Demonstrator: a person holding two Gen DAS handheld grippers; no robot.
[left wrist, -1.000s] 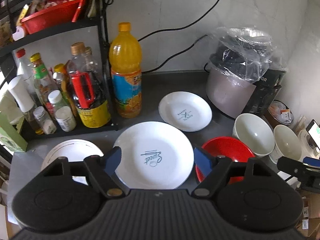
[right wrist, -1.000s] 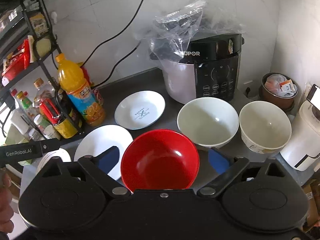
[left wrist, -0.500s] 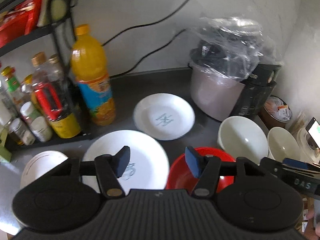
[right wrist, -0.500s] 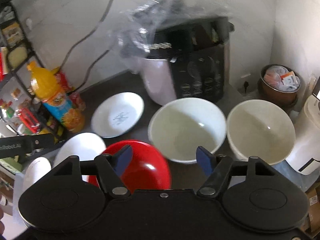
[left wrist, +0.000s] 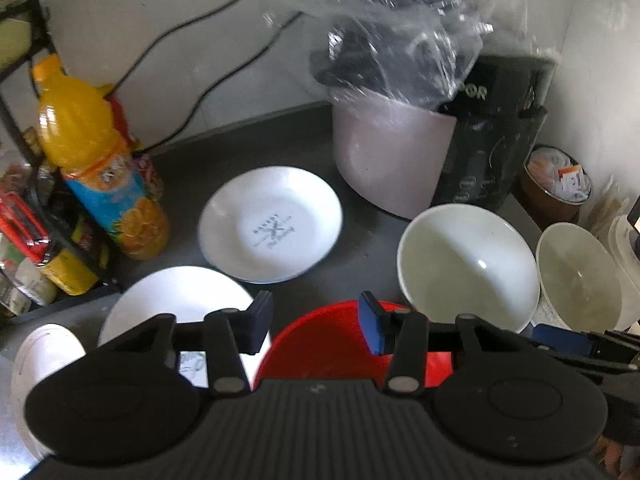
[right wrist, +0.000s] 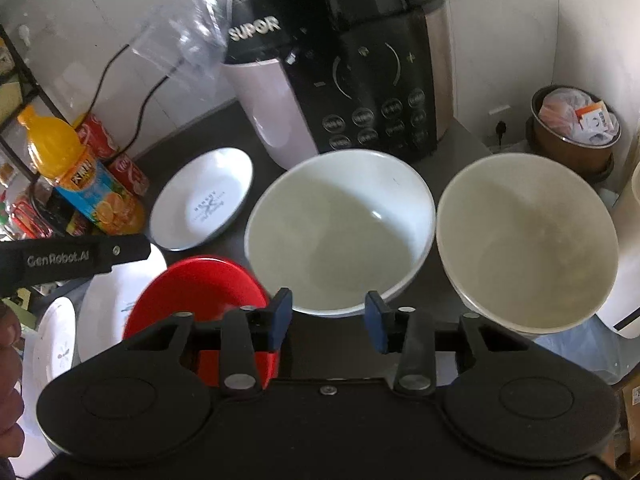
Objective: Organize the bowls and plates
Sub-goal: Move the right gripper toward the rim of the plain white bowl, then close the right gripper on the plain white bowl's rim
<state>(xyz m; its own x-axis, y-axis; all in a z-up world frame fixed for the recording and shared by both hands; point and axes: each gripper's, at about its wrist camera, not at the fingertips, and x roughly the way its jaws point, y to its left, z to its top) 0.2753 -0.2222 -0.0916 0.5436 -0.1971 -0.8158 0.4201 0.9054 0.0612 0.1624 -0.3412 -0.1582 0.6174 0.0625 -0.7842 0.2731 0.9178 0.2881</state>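
Observation:
A red bowl (left wrist: 332,344) sits on the dark counter just ahead of my left gripper (left wrist: 316,326), which is open and empty above its near rim. It also shows in the right wrist view (right wrist: 200,300). A white bowl (right wrist: 340,228) and a cream bowl (right wrist: 524,240) stand to its right. My right gripper (right wrist: 327,318) is open and empty at the white bowl's near rim. A small white plate (left wrist: 270,222), a large white plate (left wrist: 172,304) and another white plate (left wrist: 40,360) lie to the left.
A plastic-covered rice cooker (right wrist: 352,80) stands behind the bowls. An orange juice bottle (left wrist: 100,168) and a rack of condiment bottles (left wrist: 28,240) are at the left. A brown pot with packets (right wrist: 572,128) and a white appliance (right wrist: 628,280) are at the right.
Both grippers have swung to the right and narrowed somewhat. The left moved from over the large plate to the red bowl. The right moved from the red bowl to the white bowl.

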